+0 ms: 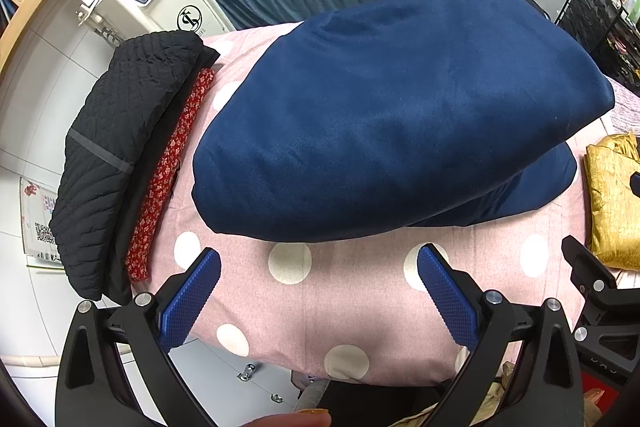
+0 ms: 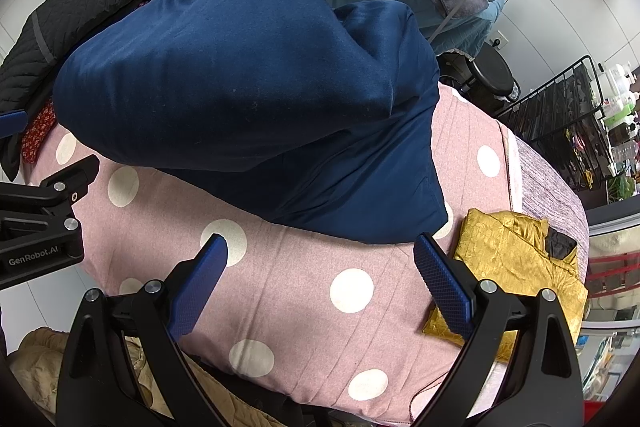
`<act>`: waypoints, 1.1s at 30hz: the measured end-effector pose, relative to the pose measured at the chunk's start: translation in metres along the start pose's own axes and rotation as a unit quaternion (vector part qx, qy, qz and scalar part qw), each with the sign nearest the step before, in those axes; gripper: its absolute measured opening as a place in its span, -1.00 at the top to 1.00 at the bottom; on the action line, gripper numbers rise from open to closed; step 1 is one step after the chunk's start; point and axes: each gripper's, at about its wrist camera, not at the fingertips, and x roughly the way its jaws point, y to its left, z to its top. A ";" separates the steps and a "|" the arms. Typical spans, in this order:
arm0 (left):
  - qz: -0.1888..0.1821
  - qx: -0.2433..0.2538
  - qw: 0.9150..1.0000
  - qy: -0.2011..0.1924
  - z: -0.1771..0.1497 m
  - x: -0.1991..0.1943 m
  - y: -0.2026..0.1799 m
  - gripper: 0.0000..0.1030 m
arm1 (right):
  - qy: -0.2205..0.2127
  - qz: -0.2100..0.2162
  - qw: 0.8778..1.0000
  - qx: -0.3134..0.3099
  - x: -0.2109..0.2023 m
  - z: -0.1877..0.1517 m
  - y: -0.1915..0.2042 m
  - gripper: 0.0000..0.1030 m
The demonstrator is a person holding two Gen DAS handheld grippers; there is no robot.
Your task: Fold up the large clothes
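Left wrist view: left gripper [image 1: 318, 265] spread wide and holding nothing at frame bottom, folded navy garment [image 1: 392, 115] filling centre on the pink polka-dot cover [image 1: 360, 315]; right wrist view: right gripper [image 2: 320, 253] likewise agape, unladen, same garment [image 2: 248, 95] centre-left, gold cloth [image 2: 516, 267] lower right.
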 end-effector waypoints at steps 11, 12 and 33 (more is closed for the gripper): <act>-0.001 0.001 1.000 0.003 0.000 0.001 0.001 -0.88 | 0.003 0.000 1.000 -0.001 0.000 0.000 0.001 -0.80; -0.002 0.001 1.000 0.004 0.001 0.001 0.001 -0.88 | 0.002 0.001 1.000 -0.001 0.001 0.000 0.001 -0.80; -0.106 -0.047 0.993 0.029 0.012 0.013 0.043 -0.88 | -0.046 0.061 0.995 0.064 -0.009 0.016 -0.041 -0.80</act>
